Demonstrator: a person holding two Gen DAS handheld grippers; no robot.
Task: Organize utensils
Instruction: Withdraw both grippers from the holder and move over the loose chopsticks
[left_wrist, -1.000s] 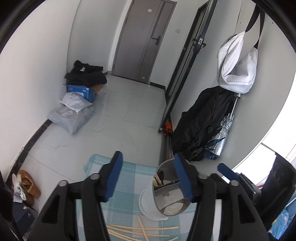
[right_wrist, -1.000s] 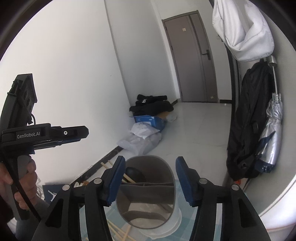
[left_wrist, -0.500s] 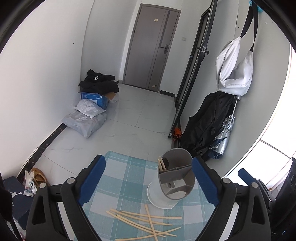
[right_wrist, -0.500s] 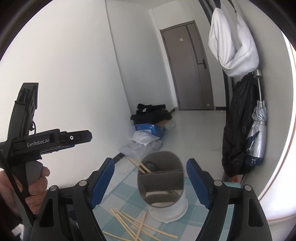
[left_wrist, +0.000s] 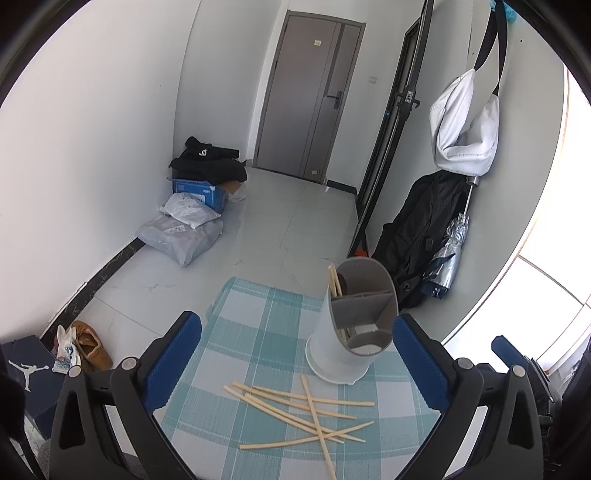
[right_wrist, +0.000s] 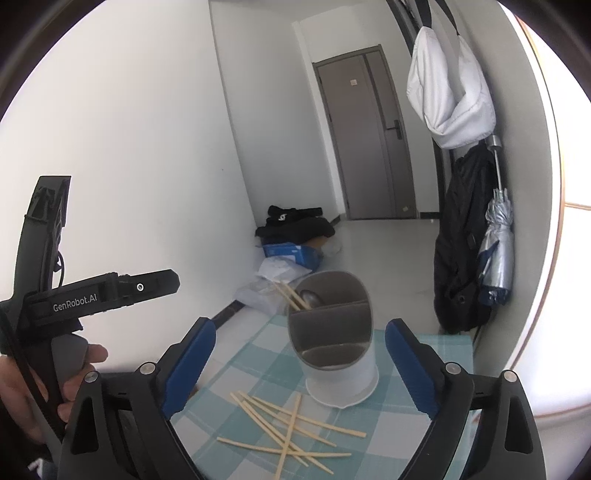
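Note:
A grey and white utensil holder (left_wrist: 351, 332) (right_wrist: 332, 332) stands upright on a table with a teal checked cloth (left_wrist: 258, 332). Two chopsticks (left_wrist: 334, 280) and a dark spoon (right_wrist: 312, 295) stick out of its far compartment. Several loose chopsticks (left_wrist: 306, 410) (right_wrist: 288, 424) lie crossed on the cloth in front of it. My left gripper (left_wrist: 295, 325) hovers short of the pile, its jaws opening wide with nothing between them. My right gripper (right_wrist: 301, 328) faces the holder from a distance, jaws also opening and empty. A hand holds the left gripper (right_wrist: 110, 291) at the left of the right wrist view.
Beyond the table's far edge lies tiled floor with grey parcels (left_wrist: 181, 236), a blue box (left_wrist: 199, 194) and black clothes by the left wall. Shoes (left_wrist: 88, 343) lie near the table's left side. A black jacket (left_wrist: 417, 240) and an umbrella hang at the right wall.
Both grippers have drawn back from the holder and their jaws have spread much wider. The loose chopsticks on the cloth have come fully into view.

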